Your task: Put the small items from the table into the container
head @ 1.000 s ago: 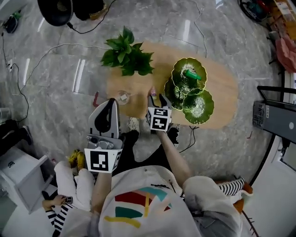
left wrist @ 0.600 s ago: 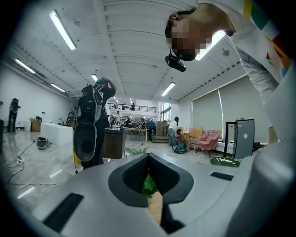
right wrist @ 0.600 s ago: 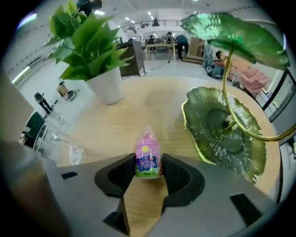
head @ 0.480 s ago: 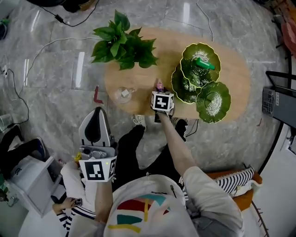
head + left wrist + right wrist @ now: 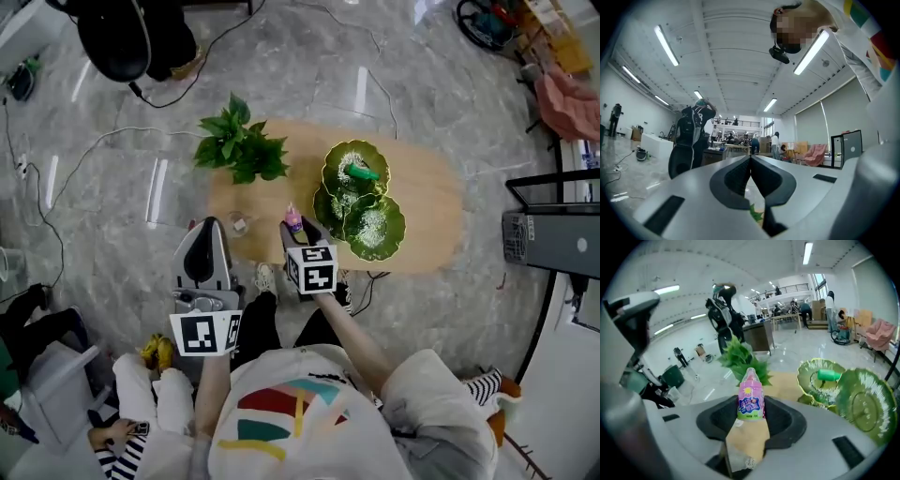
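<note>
My right gripper [image 5: 296, 228] is shut on a small pink bottle [image 5: 293, 219] and holds it upright above the near edge of the oval wooden table [image 5: 427, 211]. In the right gripper view the pink bottle [image 5: 750, 397] stands between the two black pads. The container is a green leaf-shaped tiered dish [image 5: 362, 202] just right of that gripper, and a green cylinder [image 5: 361, 172] lies in its top bowl. The green dish [image 5: 824, 379] shows ahead to the right. My left gripper [image 5: 209, 228] hovers off the table's left end, shut and empty [image 5: 751, 161].
A leafy potted plant [image 5: 239, 148] stands on the table's far left. A small clear glass [image 5: 239, 223] with something pale inside sits near the left front edge. Cables run over the marble floor. A black-framed stand [image 5: 553, 234] is at the right.
The right gripper has risen from the table edge with the pink bottle in its jaws. The left gripper has lifted a little. The head view now sits farther back from the table.
</note>
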Demonstrator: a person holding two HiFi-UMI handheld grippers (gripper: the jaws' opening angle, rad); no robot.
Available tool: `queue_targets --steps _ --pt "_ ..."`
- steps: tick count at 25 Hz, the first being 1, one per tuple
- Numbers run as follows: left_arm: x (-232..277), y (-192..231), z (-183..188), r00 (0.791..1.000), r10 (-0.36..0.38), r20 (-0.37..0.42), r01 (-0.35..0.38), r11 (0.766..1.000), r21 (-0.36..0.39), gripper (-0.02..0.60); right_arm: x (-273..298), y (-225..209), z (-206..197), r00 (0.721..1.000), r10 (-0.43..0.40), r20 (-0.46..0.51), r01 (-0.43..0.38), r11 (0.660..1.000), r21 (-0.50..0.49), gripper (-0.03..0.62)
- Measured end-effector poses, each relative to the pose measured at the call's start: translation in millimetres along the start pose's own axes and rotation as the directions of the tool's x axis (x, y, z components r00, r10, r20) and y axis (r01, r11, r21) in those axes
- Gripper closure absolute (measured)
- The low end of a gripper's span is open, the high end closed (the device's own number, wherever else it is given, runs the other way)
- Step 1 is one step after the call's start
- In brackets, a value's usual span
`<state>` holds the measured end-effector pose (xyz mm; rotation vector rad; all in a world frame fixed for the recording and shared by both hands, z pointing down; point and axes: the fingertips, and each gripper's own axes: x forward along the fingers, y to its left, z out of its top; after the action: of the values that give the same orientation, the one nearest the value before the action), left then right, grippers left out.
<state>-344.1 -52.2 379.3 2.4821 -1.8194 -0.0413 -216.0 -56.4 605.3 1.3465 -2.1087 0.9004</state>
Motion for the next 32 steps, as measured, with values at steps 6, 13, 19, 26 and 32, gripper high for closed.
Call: queue_targets --steps 6,13,19,26,32 --pt "25.9 -75.6 42.4 0.997 -0.023 0.068 0.025 0.999 -0.031 0.572 -138.1 13.6 92.5 0.969 0.199 0.146 -0.202 0.979 0.001 0.416" --pt "62.0 -146.6 60.2 0.991 -0.096 0.088 0.091 0.994 0.055 0.574 -236.6 -17.4 155.9 0.892 0.3 0.339 -0.33 0.943 0.034 0.416" --pt "77.6 -173.3 71.8 0.989 -0.103 0.109 0.096 0.993 0.067 0.574 -257.0 -51.8 162.8 0.88 0.276 0.387 -0.317 0.947 0.045 0.416" --pt "77.9 -191.7 57.4 0.99 -0.116 0.079 0.112 0.993 0.048 0.572 -193.5 -124.9 101.9 0.982 0.072 0.175 -0.044 0.986 -0.158 0.414" --pt "77.4 -191.8 43.2 0.993 -0.108 0.036 0.106 0.993 0.053 0.574 -125.2 -183.0 28.4 0.996 -0.067 -0.061 0.046 0.956 -0.289 0.414"
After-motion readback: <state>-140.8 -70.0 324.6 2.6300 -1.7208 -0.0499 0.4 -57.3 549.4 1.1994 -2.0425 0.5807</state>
